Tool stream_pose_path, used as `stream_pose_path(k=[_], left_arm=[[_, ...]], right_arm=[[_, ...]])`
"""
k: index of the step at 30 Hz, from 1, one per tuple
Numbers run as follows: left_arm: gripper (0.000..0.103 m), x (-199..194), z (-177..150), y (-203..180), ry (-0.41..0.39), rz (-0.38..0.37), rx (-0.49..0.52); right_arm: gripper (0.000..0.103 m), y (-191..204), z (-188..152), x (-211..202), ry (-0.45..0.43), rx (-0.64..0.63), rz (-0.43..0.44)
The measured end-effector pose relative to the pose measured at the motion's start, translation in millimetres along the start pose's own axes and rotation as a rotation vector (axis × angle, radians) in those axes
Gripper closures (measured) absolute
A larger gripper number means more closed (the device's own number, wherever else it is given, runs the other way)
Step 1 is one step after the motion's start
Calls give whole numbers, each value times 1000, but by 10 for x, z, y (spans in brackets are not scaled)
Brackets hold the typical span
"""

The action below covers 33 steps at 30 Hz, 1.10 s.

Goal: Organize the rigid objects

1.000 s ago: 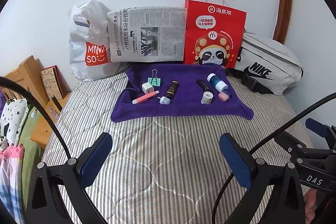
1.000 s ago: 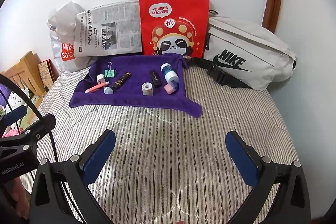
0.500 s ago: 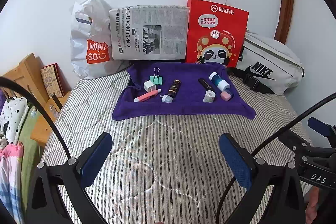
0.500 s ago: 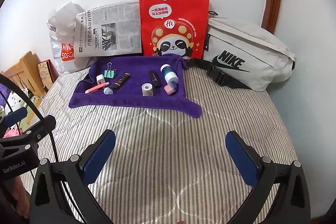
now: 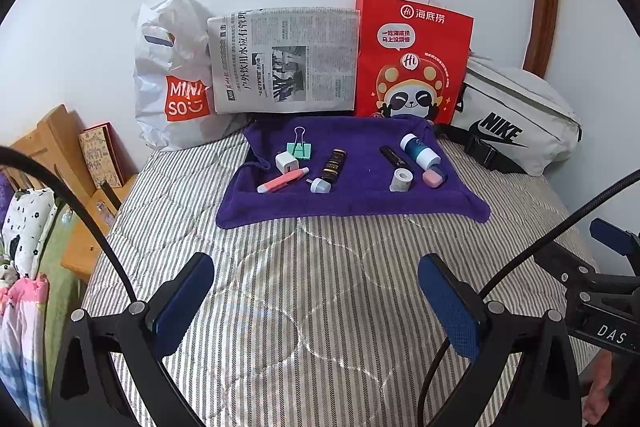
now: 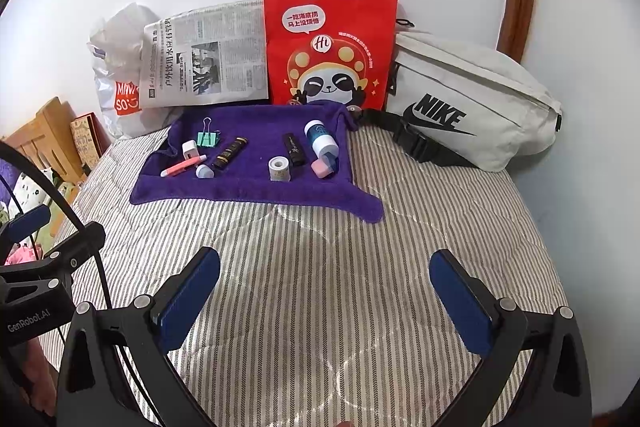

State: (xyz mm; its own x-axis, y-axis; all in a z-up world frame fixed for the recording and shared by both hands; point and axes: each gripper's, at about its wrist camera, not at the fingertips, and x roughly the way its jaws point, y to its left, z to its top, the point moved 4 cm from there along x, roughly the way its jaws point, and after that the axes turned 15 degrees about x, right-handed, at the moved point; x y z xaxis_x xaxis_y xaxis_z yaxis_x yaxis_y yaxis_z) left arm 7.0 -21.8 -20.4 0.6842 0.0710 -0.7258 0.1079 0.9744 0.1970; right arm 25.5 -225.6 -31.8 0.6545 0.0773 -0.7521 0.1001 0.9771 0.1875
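A purple cloth (image 5: 352, 195) (image 6: 248, 187) lies on the striped bed with small objects on it: a green binder clip (image 5: 299, 148), a white plug (image 5: 285, 162), a pink pen (image 5: 282, 180), a dark tube (image 5: 334, 165), a small blue-white cap (image 5: 320, 185), a black stick (image 5: 394, 155), a teal-white bottle (image 5: 419, 151), a white tape roll (image 5: 401, 180) and a pink eraser (image 5: 434, 177). My left gripper (image 5: 316, 301) is open and empty, well short of the cloth. My right gripper (image 6: 324, 301) is open and empty, also short of it.
Against the wall stand a white Miniso bag (image 5: 176, 83), a newspaper (image 5: 284, 59), a red paper bag (image 5: 412, 59) and a grey Nike pouch (image 5: 516, 123). A wooden bedside unit (image 5: 52, 155) is at the left. The bed's right edge is near the wall.
Both grippers have shifted only slightly; the left view has tilted a little so the cloth sits a bit lower and nearer. Nothing on the cloth has moved.
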Motion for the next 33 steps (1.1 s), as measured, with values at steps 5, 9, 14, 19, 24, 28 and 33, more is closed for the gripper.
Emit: stream_pose_path(k=[5, 9, 14, 19, 24, 28, 33], left_arm=[[0, 0, -3, -7, -1, -1, 3], [0, 7, -11, -6, 2, -2, 8], [0, 17, -14, -8, 4, -3, 13], [0, 21, -16, -11, 2, -4, 13], [0, 28, -26, -14, 8, -4, 14], [0, 32, -22, -9, 8, -4, 16], [0, 38, -24, -7, 10, -4, 16]], right_arm=[[0, 0, 3, -2, -1, 2, 1], [0, 2, 1, 0, 0, 2, 1], [0, 0, 3, -3, -1, 0, 1], [0, -7, 5, -2, -1, 0, 1], [0, -7, 8, -5, -1, 0, 1], [0, -12, 11, -6, -2, 0, 1], [0, -24, 15, -19, -5, 2, 1]])
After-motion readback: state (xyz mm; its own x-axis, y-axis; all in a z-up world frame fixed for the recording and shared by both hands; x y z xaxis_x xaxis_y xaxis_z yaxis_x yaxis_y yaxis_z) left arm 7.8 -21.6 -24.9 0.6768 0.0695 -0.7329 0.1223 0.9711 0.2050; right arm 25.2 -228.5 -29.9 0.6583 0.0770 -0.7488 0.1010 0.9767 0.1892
